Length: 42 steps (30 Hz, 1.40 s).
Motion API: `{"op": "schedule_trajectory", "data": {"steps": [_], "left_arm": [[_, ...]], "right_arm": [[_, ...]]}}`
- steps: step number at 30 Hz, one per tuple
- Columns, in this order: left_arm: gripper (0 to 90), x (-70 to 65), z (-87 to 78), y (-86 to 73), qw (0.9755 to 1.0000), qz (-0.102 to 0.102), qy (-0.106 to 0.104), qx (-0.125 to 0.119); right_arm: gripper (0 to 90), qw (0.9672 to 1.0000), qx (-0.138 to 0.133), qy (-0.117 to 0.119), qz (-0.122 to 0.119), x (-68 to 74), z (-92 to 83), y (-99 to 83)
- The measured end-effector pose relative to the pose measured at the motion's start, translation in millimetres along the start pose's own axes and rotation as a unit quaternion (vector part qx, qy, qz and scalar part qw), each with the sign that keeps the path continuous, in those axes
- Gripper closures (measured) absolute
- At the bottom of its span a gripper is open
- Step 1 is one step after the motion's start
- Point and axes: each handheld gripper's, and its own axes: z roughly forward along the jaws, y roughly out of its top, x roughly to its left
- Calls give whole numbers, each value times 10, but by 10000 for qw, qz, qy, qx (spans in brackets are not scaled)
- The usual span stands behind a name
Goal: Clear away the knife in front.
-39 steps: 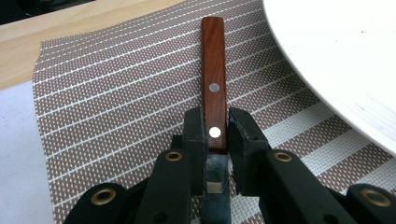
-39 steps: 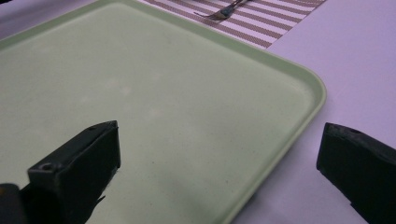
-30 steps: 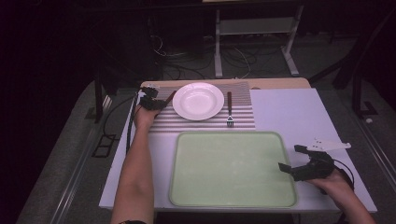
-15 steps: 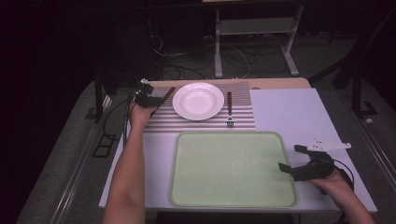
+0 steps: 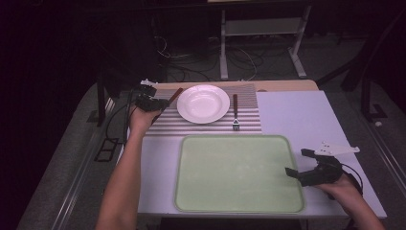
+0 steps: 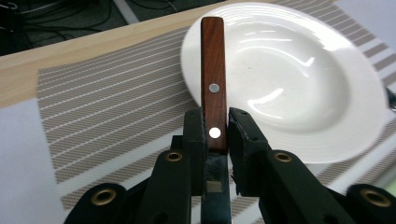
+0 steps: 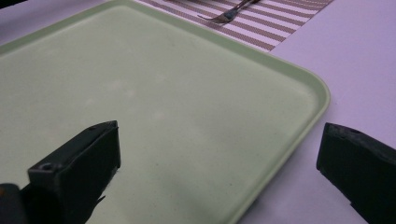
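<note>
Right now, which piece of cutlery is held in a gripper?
The wooden-handled knife, clamped by the left gripper left of the plate; the fork lies untouched on the placemat.

The far striped placemat (image 5: 206, 125) is crowded by the white plate (image 5: 203, 103), with the fork (image 5: 235, 112) just right of it and a wooden-handled utensil (image 6: 213, 88) at its left rim; the green tray (image 5: 238, 173) lies bare and unobstructed. Open tabletop (image 5: 297, 115) is left right of the placemat.

Centre frame, the tray (image 5: 239, 175) is pale green on a lavender-white worktop (image 5: 297, 115). Above it, a brown-and-white striped placemat (image 5: 210, 125) carries a glossy white plate (image 5: 203, 103). The knife handle (image 6: 213, 84) is reddish-brown wood with silver rivets; the tongs (image 6: 217, 140) are black.
</note>
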Motion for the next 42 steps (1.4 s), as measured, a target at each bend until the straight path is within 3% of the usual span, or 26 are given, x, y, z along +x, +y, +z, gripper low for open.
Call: {"op": "schedule_trajectory", "data": {"steps": [22, 35, 42], "left_arm": [[771, -519, -330, -231, 9988, 232, -407, -127], [771, -894, -357, -423, 9963, 368, -747, -217], [771, -1085, -324, -551, 9949, 406, -921, -116]], "right_arm": [[0, 10000, -53, 7, 1, 7, -14, 2], [0, 10000, -32, 5, -2, 11, -10, 1], [0, 10000, -15, 15, -42, 17, -10, -2]]}}
